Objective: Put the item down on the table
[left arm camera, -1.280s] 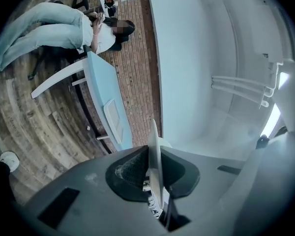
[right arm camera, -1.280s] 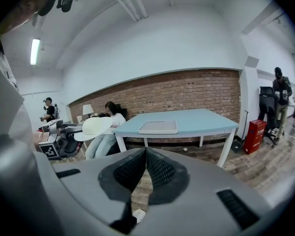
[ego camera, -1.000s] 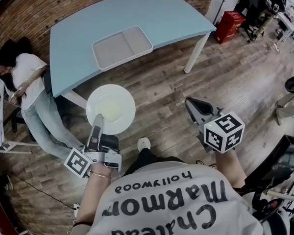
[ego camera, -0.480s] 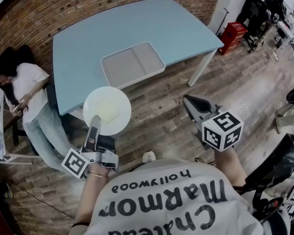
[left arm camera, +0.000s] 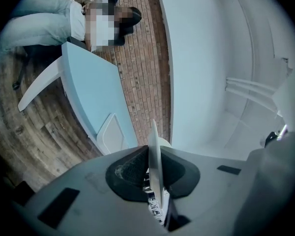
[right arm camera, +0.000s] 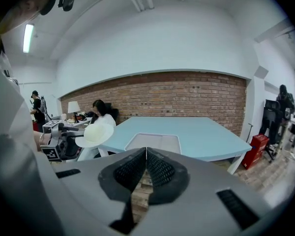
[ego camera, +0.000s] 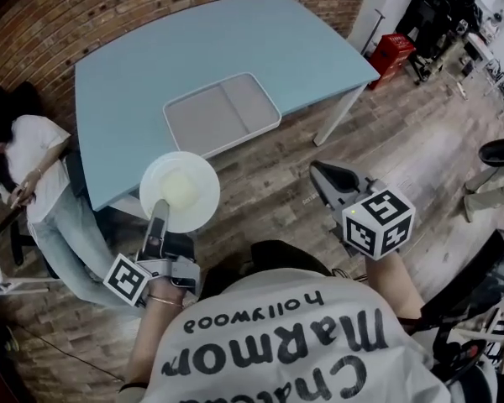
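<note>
A white round plate (ego camera: 180,191) hangs over the near edge of the light blue table (ego camera: 235,49), held at its rim by my left gripper (ego camera: 159,217), which is shut on it. In the left gripper view the plate (left arm camera: 154,166) shows edge-on between the jaws. My right gripper (ego camera: 323,177) is shut with nothing in it, out over the wooden floor to the right of the plate. From the right gripper view the plate (right arm camera: 94,133) and the left gripper (right arm camera: 61,142) appear at the left, with the table (right arm camera: 201,136) ahead.
A grey two-part tray (ego camera: 221,112) lies on the table near its front edge. A seated person (ego camera: 34,162) is at the table's left end. A red box (ego camera: 394,47) stands past the table's right leg (ego camera: 332,117).
The plate in my left gripper has shifted slightly up toward the table edge as the person steps closer. The right gripper keeps its pose.
</note>
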`<state>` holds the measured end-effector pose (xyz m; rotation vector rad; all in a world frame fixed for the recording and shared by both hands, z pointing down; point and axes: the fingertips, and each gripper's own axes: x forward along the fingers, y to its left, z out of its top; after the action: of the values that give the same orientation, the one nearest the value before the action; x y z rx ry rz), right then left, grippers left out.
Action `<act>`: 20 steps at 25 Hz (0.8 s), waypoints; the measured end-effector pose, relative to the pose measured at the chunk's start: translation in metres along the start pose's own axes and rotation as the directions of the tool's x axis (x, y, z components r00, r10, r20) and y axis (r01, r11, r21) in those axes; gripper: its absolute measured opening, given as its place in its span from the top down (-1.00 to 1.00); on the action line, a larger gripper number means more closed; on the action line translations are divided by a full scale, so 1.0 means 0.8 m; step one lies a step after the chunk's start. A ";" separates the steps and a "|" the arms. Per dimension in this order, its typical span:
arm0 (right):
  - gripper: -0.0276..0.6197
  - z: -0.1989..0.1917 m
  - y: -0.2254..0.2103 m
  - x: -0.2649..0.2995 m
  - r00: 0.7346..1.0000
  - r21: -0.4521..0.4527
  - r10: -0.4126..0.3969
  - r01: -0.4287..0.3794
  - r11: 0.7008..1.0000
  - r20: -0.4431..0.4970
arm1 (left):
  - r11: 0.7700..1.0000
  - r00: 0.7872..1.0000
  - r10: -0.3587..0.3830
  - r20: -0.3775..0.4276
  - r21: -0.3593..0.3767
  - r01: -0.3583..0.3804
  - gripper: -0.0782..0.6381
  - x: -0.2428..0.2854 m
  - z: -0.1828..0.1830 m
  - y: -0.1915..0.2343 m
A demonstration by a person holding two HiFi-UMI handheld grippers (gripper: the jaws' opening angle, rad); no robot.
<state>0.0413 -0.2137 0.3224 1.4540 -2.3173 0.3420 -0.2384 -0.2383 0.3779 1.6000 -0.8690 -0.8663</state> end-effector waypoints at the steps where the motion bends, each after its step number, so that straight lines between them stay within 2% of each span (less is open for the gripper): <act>1: 0.88 -0.001 0.003 0.006 1.000 0.002 0.010 -0.010 1.000 -0.005 | 1.000 1.000 0.015 -0.004 -0.003 -0.015 0.72 0.000 -0.001 0.005; 6: 0.88 0.010 0.010 0.044 0.997 -0.012 0.070 -0.070 0.997 -0.021 | 0.999 0.999 0.038 -0.014 -0.005 -0.038 0.72 0.013 0.003 0.013; 12: 0.88 0.029 0.015 0.097 0.988 -0.055 0.153 -0.153 0.987 -0.004 | 0.997 0.996 0.079 0.034 0.004 -0.079 0.72 0.017 0.023 0.031; 16: 0.88 0.026 -0.005 0.125 0.987 -0.092 0.160 -0.162 0.983 -0.033 | 0.992 0.992 0.127 0.027 -0.003 -0.127 0.72 0.037 0.021 0.055; 20: 0.88 0.030 -0.047 0.157 0.984 -0.024 0.175 -0.176 0.984 -0.032 | 0.989 0.990 0.137 0.043 -0.052 -0.135 0.72 0.070 0.011 0.074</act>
<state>0.0214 -0.3416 0.3562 1.2260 -2.4228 0.3763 -0.2260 -0.3013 0.4292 1.4654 -0.9709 -0.8241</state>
